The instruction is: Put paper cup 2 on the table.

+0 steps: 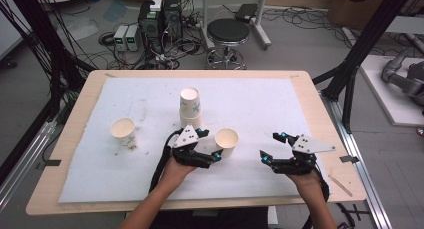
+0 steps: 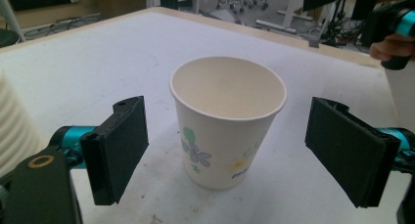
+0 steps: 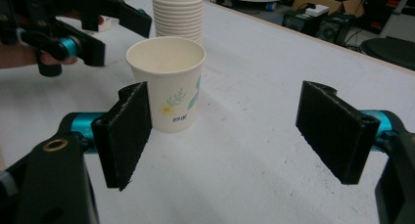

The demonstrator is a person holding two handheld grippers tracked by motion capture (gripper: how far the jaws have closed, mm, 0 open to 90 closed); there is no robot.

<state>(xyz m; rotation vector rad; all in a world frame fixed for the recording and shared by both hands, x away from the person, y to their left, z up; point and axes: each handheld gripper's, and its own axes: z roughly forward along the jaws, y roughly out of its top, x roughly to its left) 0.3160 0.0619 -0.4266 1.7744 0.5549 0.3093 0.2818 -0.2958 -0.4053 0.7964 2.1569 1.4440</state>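
A paper cup (image 2: 228,121) stands upright on the table (image 1: 75,109) between the left tool's (image 1: 211,145) wide-open jaws, untouched; the right tool (image 1: 270,145) gapes empty nearby.

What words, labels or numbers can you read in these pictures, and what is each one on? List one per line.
Cup: small dark print near the base, beside the flower pattern, too blurred to read.
Same cup in the right gripper view: a short dark mark below the flowers, too small to read.
Cardboard box: part of a dark mark, cut off, unreadable.
Nothing else legible.
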